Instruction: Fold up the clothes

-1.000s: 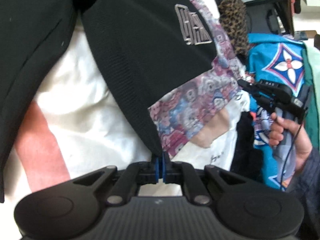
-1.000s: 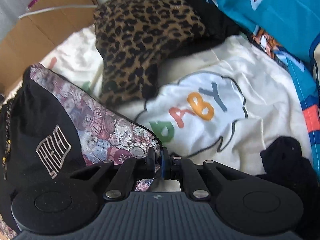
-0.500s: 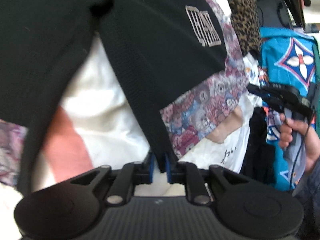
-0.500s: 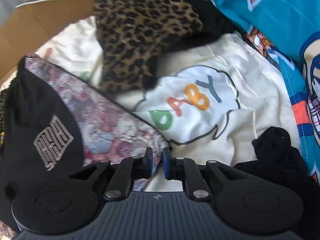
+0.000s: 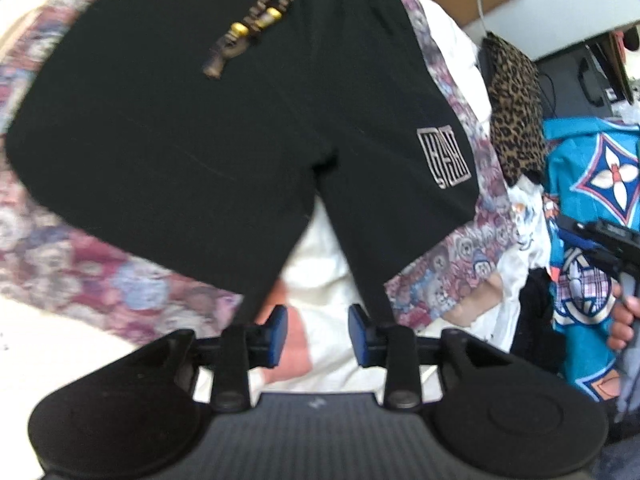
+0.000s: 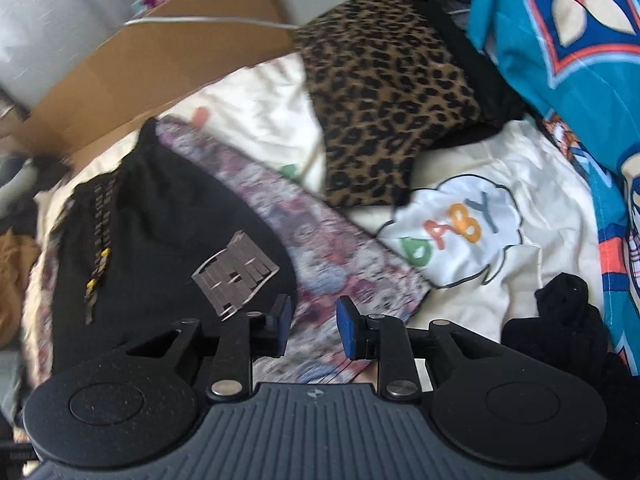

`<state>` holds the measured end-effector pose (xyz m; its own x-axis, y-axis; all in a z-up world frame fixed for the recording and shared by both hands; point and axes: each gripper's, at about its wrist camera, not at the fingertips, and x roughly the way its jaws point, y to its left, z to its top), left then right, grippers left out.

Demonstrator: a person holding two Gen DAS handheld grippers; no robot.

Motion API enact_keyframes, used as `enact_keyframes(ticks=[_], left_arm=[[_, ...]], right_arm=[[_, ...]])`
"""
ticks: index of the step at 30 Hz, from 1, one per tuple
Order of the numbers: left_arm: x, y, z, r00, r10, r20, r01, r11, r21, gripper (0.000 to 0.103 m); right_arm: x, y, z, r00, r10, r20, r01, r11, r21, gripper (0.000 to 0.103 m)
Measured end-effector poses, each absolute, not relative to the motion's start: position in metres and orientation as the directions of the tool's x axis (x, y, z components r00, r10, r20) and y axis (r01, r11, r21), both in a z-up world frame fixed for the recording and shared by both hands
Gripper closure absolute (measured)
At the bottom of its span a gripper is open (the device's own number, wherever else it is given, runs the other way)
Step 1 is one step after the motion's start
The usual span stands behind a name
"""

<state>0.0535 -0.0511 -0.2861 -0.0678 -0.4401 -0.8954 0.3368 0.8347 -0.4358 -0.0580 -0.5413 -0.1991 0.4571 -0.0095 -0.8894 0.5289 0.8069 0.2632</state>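
Jaws on both grippers are opening, with nothing between the blue pads. A second ago each pair was pinched on a hem corner of the black shorts (image 5: pixel 224 120); now the left gripper (image 5: pixel 318 334) hangs above the gap between the two legs, and the right gripper (image 6: pixel 310 328) hangs over the patterned side panel (image 6: pixel 320 264) of the leg nearest it, clear of the cloth. The shorts have dropped out of both grips and lie spread flat, front up, on the pile of laundry, where before the legs were bunched and lifted.

My reading is that the spreading step is over: the garment is laid out square enough for a first fold, and both tools are free to take new hold points, likely at the waistband or one leg.

Most of the shorts is matte black knit, soft and limp, with a woven bear-print stripe in muted reds and blues down each outer side. A braided drawstring (image 5: pixel 256 28) with gold metal tips lies on the front, and a pale boxed logo (image 5: pixel 443 158) sits on one leg. Beneath is a cream shirt (image 6: pixel 472 184) printed with coloured letters in a cloud outline. A leopard-print piece (image 6: pixel 384 96) lies beyond it, a glossy turquoise garment (image 6: pixel 560 40) to the side, and a small black crumpled item (image 6: pixel 560 312) near the right gripper. A cardboard box (image 6: pixel 160 64) stands behind.
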Motion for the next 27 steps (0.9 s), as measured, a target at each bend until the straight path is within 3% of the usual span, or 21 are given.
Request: enact_keyframes(ticks=[1,2,4,11,20,27], left_arm=[[0.054,-0.046,-0.28,-0.054,-0.424,-0.904,0.33,0.847,-0.417,0.058],[0.054,-0.041,-0.274,-0.041,-0.404,-0.914,0.323,0.86,-0.395,0.044],[0.056,-0.031,-0.263,-0.016,-0.373,-0.928,0.306,0.881,-0.36,0.03],[0.061,0.006,-0.221,0.068,-0.301,-0.951,0.252,0.928,-0.276,0.02],[0.064,0.052,-0.158,0.173,-0.221,-0.96,0.23,0.957,-0.179,0.015],[0.063,0.082,-0.108,0.258,-0.23,-0.938,0.161,0.968,-0.193,0.014]], right_arm=[[-0.057,-0.537,-0.192,0.461,-0.006,-0.887,0.516,0.815,0.263,0.065],[-0.057,-0.533,-0.184,0.466,-0.002,-0.885,0.506,0.821,0.265,0.061],[-0.056,-0.525,-0.168,0.479,0.007,-0.878,0.49,0.828,0.274,0.058],[-0.062,-0.503,-0.119,0.525,0.041,-0.85,0.444,0.839,0.314,0.038],[-0.08,-0.494,-0.078,0.582,0.059,-0.811,0.439,0.817,0.375,0.034],[-0.088,-0.482,-0.056,0.619,0.069,-0.782,0.432,0.802,0.413,0.032]])
